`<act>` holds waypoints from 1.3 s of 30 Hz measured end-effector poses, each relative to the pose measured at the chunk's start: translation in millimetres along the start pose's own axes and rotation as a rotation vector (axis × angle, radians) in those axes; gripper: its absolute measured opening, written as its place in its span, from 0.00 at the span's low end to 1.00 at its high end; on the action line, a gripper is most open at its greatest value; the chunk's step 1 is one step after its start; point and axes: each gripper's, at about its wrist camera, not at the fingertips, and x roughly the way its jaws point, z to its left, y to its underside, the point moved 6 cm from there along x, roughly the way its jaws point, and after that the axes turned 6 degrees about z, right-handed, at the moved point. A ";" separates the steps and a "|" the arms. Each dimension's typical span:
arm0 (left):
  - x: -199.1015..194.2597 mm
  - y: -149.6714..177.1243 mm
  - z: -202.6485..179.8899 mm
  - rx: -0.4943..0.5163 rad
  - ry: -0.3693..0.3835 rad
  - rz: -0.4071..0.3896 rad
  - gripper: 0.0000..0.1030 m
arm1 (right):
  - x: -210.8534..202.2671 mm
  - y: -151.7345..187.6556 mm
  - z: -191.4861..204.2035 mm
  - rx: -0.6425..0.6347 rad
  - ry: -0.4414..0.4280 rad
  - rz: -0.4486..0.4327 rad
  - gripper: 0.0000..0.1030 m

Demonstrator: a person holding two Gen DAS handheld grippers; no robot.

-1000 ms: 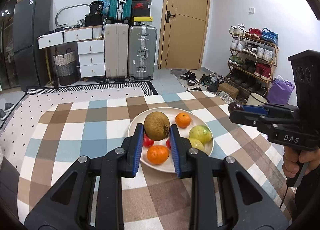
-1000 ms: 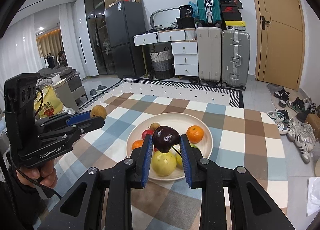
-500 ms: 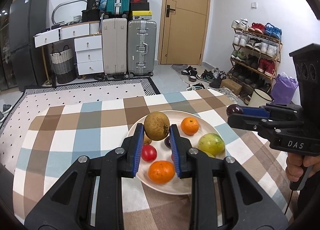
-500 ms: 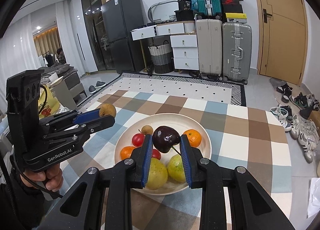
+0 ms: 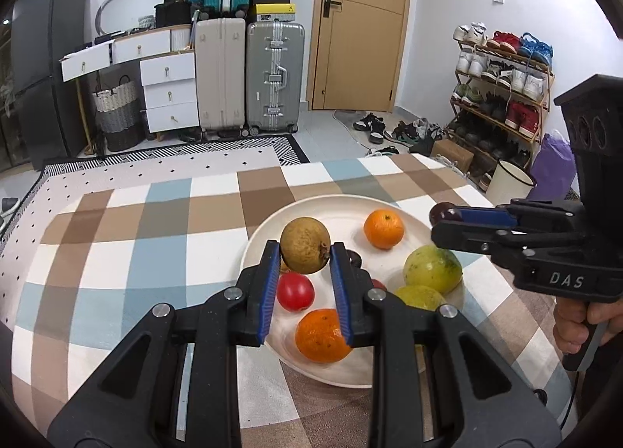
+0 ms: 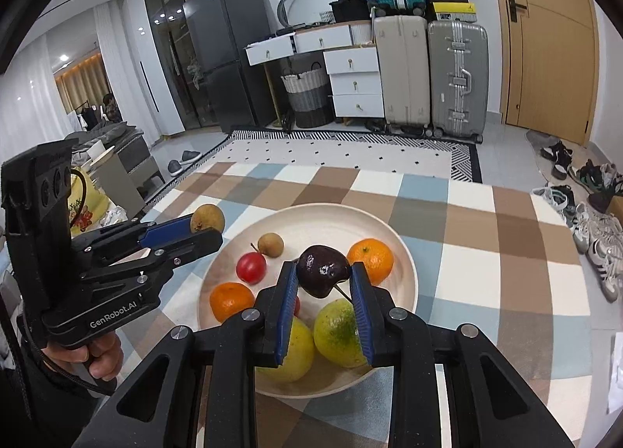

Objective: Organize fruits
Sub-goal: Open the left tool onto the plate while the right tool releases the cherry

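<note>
cream-coloured and round, the plate [image 6: 405,253] is sitting on the checked tablecloth [image 6: 486,238], carrying two oranges [image 6: 370,255], a red cherry tomato [image 6: 251,268], a small brown longan [image 6: 270,245] and two yellow-green fruits [image 6: 338,333]. the left gripper [image 5: 305,259] is pinching a brown round fruit [image 5: 305,245] over the plate's left rim. the right gripper [image 6: 323,273] is squeezing a dark purple fruit [image 6: 323,269] above the plate's middle.
</note>
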 end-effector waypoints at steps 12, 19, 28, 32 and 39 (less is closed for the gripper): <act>25.7 12.2 -4.7 0.017 0.013 0.045 0.23 | 22.0 5.9 -5.8 0.016 -0.001 0.023 0.27; 25.7 14.3 -15.1 0.040 0.018 0.051 0.23 | 23.7 7.2 0.9 -0.003 0.002 0.023 0.27; 20.6 11.6 -15.3 0.033 0.020 0.036 0.23 | 21.0 6.1 5.5 -0.018 -0.002 0.020 0.28; 15.5 8.7 -12.8 0.025 0.022 0.033 0.27 | 13.1 2.6 6.6 -0.017 -0.005 -0.008 0.39; -2.1 4.7 -3.3 -0.036 0.033 -0.013 0.69 | 0.8 -2.3 2.5 -0.013 0.006 -0.033 0.61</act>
